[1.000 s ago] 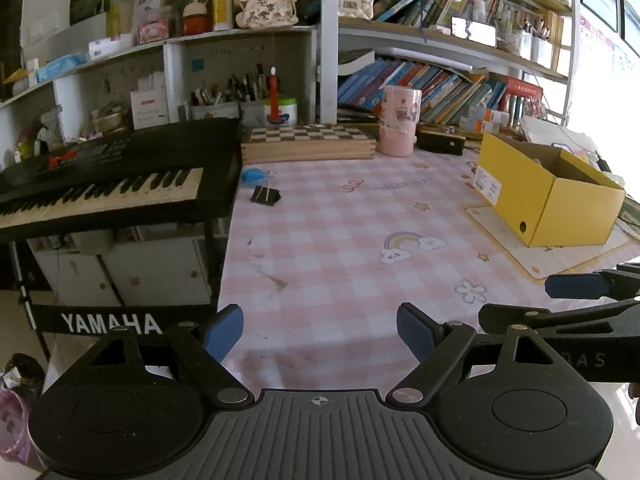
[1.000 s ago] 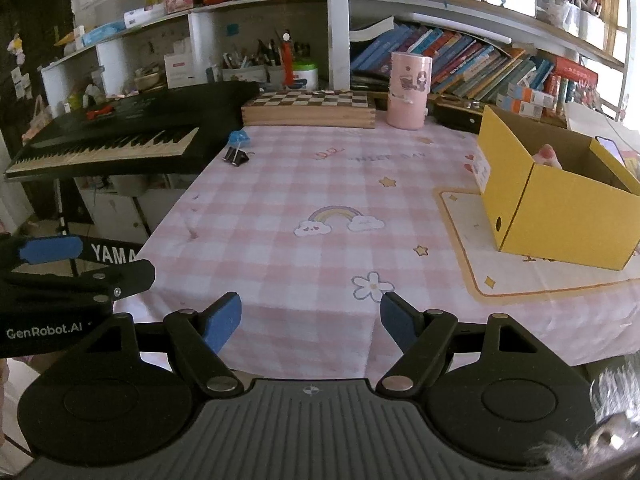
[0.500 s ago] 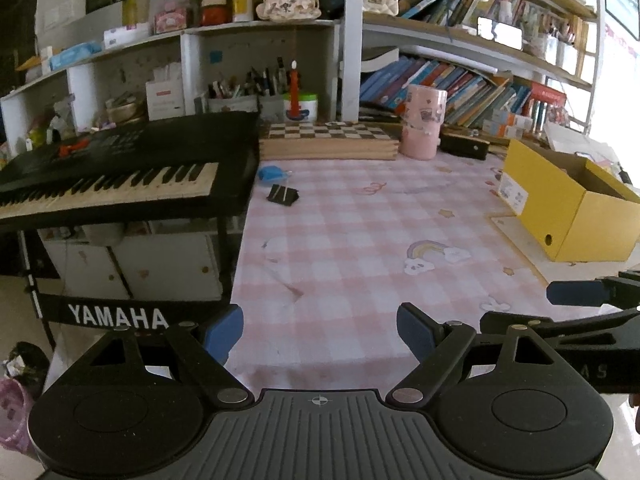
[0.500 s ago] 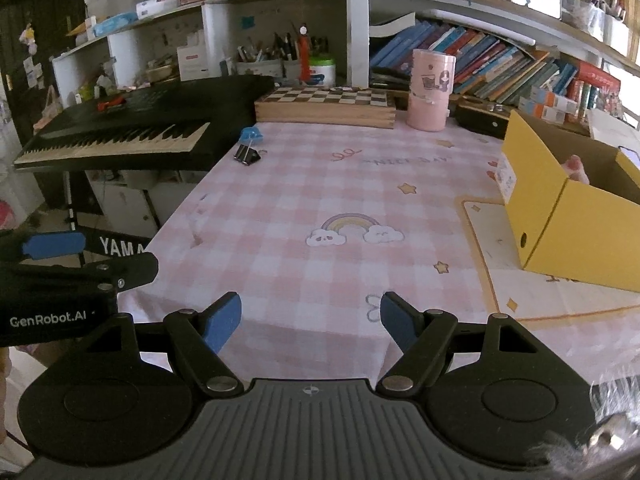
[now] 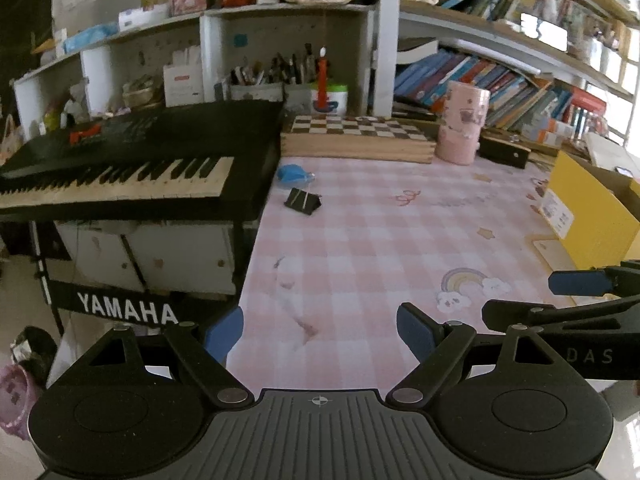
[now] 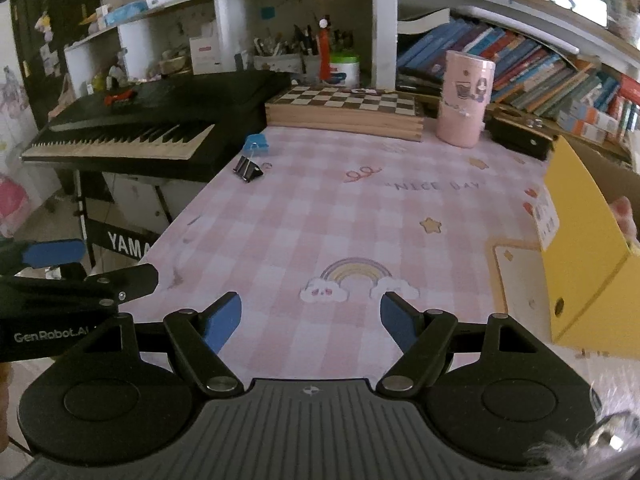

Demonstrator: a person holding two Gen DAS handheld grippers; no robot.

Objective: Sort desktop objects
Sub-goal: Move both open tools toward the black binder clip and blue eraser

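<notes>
Left gripper (image 5: 320,330): fingers released, holding nothing.
Right gripper (image 6: 311,316): fingers released, holding nothing.
Around: black binder clip (image 6: 248,169) and blue clip (image 6: 256,143) upper left; yellow box (image 6: 588,264) right.
Open room: bench (image 6: 360,216) centre.

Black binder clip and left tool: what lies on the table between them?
Only bare pink checked tablecloth lies between the open left tool and the black binder clip, as the left wrist view shows.
</notes>
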